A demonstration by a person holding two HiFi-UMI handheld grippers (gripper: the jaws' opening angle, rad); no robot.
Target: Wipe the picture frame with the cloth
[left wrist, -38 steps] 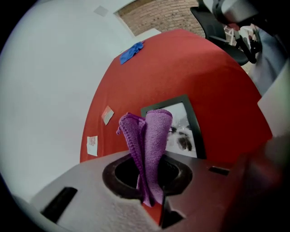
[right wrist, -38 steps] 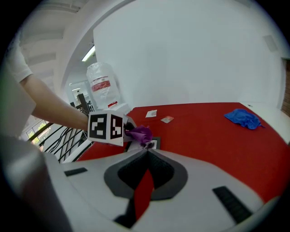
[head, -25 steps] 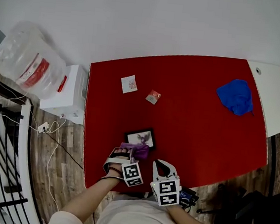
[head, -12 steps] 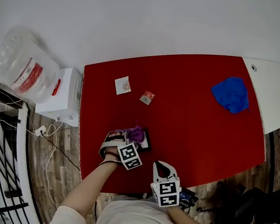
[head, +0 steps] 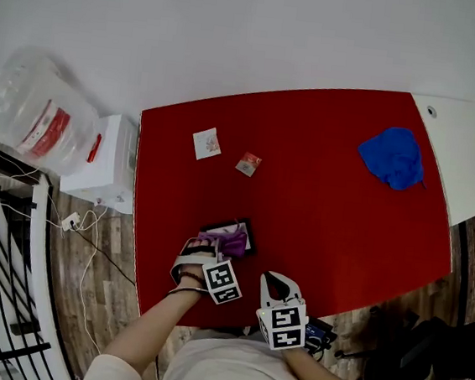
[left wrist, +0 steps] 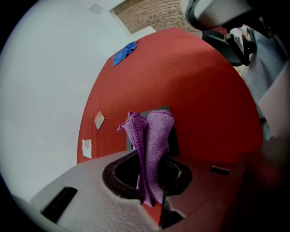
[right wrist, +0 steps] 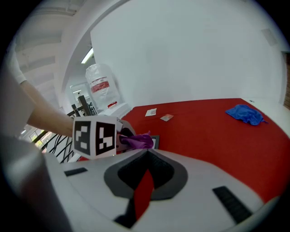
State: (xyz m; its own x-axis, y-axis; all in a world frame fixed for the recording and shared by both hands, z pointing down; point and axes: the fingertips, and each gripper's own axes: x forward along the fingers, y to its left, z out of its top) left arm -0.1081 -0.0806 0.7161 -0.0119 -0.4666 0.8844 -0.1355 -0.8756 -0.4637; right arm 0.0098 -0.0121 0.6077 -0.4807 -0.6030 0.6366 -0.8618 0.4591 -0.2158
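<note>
Left gripper view: the left gripper point(left wrist: 149, 183) has its jaws clamped on the purple cloth point(left wrist: 154, 131), which masks most of the picture frame point(left wrist: 173, 136). Only the head view shows the frame lying flat near the red table's point(head: 320, 202) front-left corner. The right gripper point(right wrist: 146, 156) is closed and empty, just inside the near edge. Bare red surface runs rightward to a blue cloth point(head: 393, 157).

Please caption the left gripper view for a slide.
Left gripper holds a purple cloth over the picture frame on the red table.
</note>
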